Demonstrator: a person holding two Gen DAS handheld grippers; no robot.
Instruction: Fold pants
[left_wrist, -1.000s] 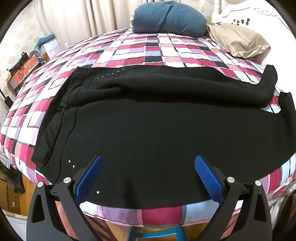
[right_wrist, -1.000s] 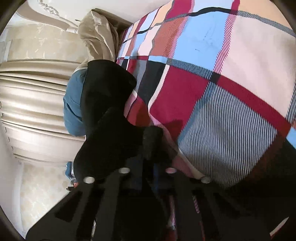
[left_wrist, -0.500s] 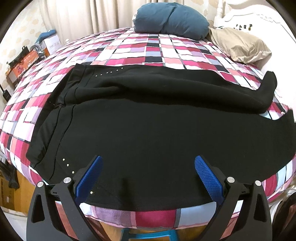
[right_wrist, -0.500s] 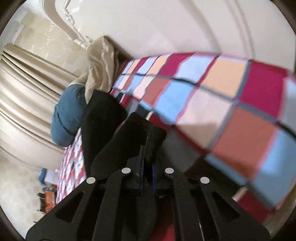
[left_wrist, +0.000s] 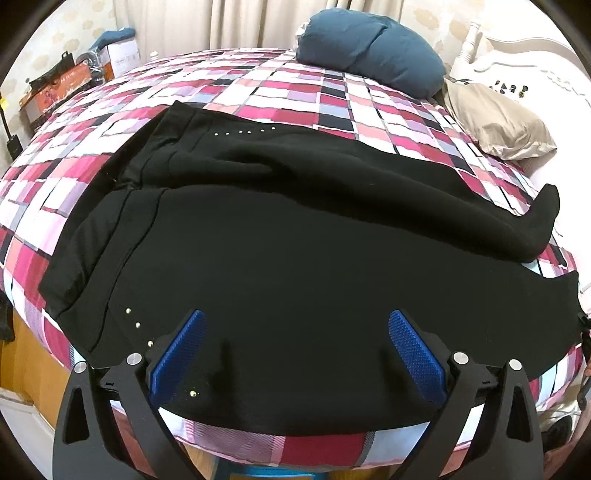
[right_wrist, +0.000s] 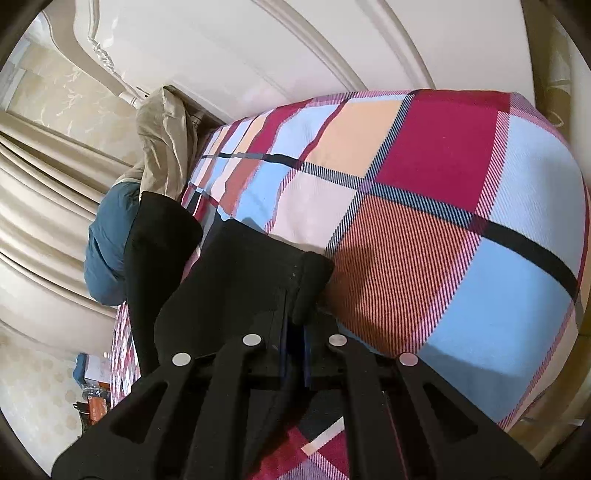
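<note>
Black pants (left_wrist: 295, 236) lie spread across the checked bed, waistband at the left, legs running right. Small studs mark the pockets. My left gripper (left_wrist: 295, 350) is open, its blue pads (left_wrist: 177, 354) over the near edge of the near leg, empty. My right gripper (right_wrist: 295, 332) is shut on the hem of the near pant leg (right_wrist: 236, 280) at the bed's right end. The far leg's hem (right_wrist: 159, 236) lies beyond it.
The checked bedspread (left_wrist: 332, 96) covers the bed. A blue cushion (left_wrist: 369, 55) and a beige pillow (left_wrist: 495, 122) lie at the head, by the white headboard (right_wrist: 295, 55). Boxes (left_wrist: 74, 77) stand at the far left. A wooden bed frame (left_wrist: 33, 354) shows below.
The left gripper view has shifted a little, showing more of the pants. The right gripper, still clamped on the hem, has swung and moved along the bed's right end.
</note>
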